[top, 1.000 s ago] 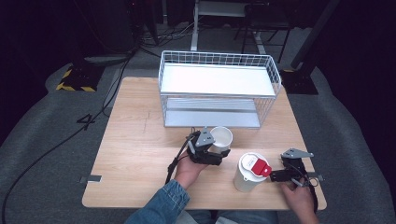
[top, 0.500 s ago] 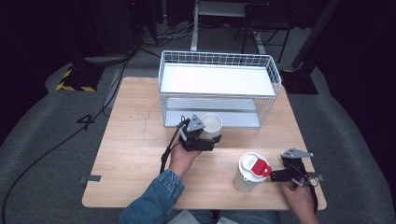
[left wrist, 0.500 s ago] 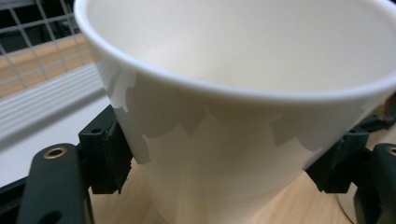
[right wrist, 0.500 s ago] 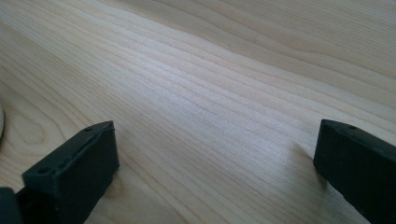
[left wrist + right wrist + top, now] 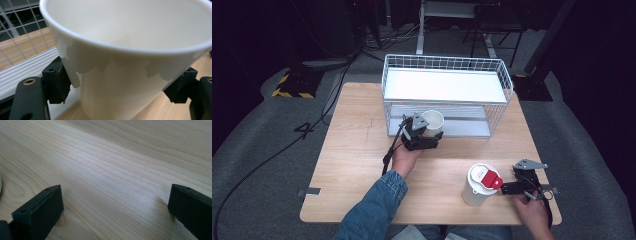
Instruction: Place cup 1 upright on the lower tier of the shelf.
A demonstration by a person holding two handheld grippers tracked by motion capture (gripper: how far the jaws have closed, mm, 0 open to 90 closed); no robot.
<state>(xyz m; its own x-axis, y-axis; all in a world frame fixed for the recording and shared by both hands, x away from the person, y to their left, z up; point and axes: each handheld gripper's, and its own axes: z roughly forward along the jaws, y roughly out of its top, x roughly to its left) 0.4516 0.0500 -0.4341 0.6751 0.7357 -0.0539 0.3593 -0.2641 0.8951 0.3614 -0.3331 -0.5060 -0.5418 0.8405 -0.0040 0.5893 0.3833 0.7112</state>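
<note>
White paper cup [image 5: 432, 121], open and empty, standing upright just before the wire rack's [image 5: 447, 95] lower shelf, sitting clamped between black jaws.

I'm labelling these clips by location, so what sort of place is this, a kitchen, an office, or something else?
Most likely a lab or recording studio, not a home. A lone wooden table stands on grey carpet in a dark room, loose cables and equipment stands lie behind it, and yellow-black hazard tape marks the floor.
</note>
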